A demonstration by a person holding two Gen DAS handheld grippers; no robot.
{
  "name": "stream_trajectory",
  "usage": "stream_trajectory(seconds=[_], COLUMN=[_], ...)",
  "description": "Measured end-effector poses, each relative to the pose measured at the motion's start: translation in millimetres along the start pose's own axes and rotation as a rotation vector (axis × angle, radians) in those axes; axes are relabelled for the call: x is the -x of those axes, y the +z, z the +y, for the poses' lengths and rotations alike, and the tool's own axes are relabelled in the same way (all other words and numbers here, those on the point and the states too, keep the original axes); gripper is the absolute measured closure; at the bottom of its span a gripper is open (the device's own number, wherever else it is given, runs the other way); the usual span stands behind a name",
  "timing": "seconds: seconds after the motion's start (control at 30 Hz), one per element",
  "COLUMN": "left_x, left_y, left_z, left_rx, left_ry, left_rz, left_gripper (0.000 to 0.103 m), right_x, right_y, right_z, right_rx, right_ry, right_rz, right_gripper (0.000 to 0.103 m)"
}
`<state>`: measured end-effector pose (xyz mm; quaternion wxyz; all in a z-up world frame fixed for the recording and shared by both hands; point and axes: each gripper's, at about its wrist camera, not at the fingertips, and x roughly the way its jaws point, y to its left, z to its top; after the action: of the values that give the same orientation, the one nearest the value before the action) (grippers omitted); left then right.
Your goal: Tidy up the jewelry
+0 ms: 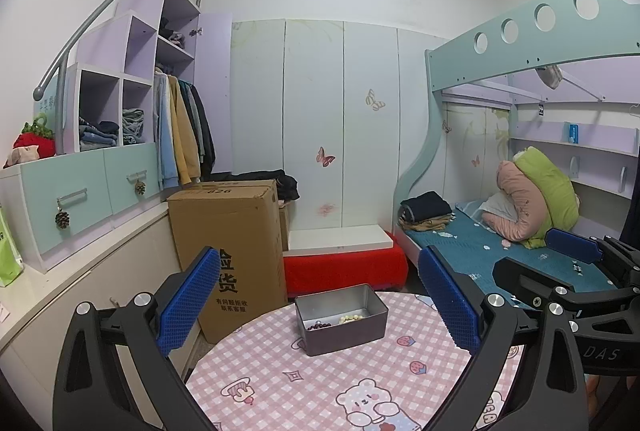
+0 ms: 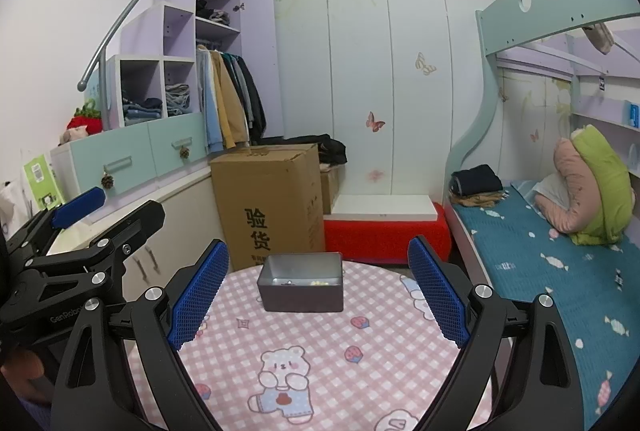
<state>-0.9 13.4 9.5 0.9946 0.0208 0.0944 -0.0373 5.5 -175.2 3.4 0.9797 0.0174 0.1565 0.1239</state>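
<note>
Since both my grippers, left (image 1: 320,303) and right (image 2: 318,289), hang wide and empty, I'd pinch the light, slithery beads (image 1: 319,326) in the tin (image 1: 342,319) mid-strand.

A tall cardboard box (image 1: 230,251) is stood on the floor beside the pink checked tabletop (image 1: 320,383), with a red bench (image 1: 344,267) just behind. Folded clothes (image 1: 426,211) and bundled bedding (image 1: 532,195) are laid on the lower bunk (image 1: 480,255), and jackets (image 1: 182,127) are hung in the open wardrobe.
</note>
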Motion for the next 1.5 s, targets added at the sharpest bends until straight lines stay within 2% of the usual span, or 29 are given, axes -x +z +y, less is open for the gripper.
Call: stream_trajectory(seconds=[1.5], left_x=[-8], left_y=[-6], left_z=[-7], left_rx=[-0.001], left_ry=[-0.012], left_rz=[0.014], left_gripper=[0.007], right_x=[-4], right_y=[-10], right_z=[-11], right_rx=[-0.017], right_ry=[-0.006], right_rz=[0.017], right_gripper=[0.015])
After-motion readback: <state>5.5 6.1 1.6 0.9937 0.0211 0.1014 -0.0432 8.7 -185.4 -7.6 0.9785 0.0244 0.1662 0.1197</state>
